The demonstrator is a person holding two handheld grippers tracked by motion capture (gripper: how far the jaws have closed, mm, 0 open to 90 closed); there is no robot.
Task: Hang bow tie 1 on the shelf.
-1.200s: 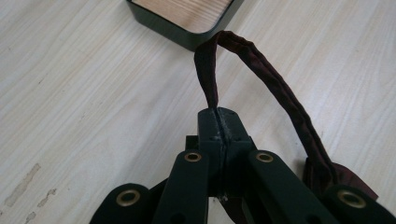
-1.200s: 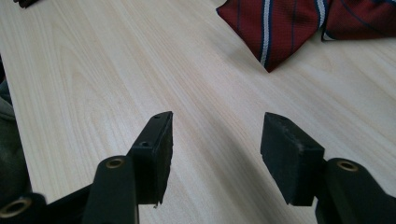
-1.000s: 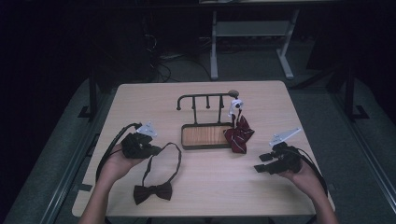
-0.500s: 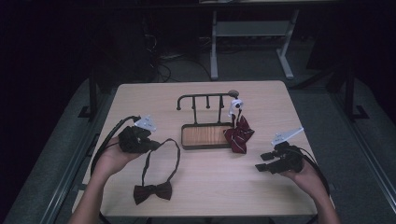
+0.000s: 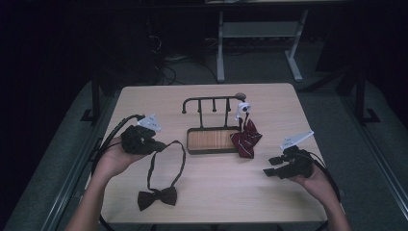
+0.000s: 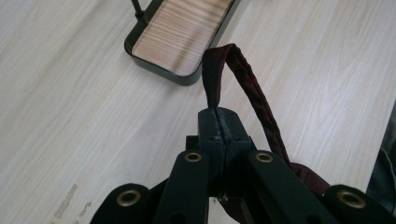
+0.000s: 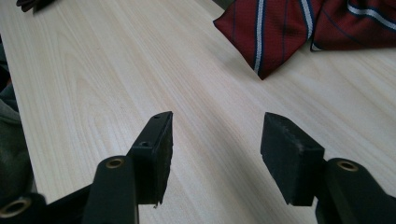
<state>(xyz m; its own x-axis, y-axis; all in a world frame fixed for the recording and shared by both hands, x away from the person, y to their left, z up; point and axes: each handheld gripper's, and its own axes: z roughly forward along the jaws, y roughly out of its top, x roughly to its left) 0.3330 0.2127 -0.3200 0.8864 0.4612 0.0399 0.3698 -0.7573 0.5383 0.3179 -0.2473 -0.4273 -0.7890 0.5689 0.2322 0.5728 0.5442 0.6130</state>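
- The left gripper (image 5: 155, 143) is pinching the neck strap (image 6: 243, 74) of the dark bow tie (image 5: 157, 198), its jaws closed tight on the band, as the left gripper view is showing.
- The bow itself is lying flat on the worktop (image 5: 216, 192) near the person's edge, with the strap loop running up from it to the jaws.
- The rack (image 5: 211, 103) with its wooden tray is standing mid-worktop; 1 red striped tie (image 5: 246, 139) is already hanging at its right end, draping onto the wood.
- The right gripper (image 5: 273, 166) is hovering over bare worktop with jaws apart, gripping nothing (the striped tie is sitting just beyond them).
- Judging by this, roughly half is done: the dark tie is gripped but not yet hung on a free peg.
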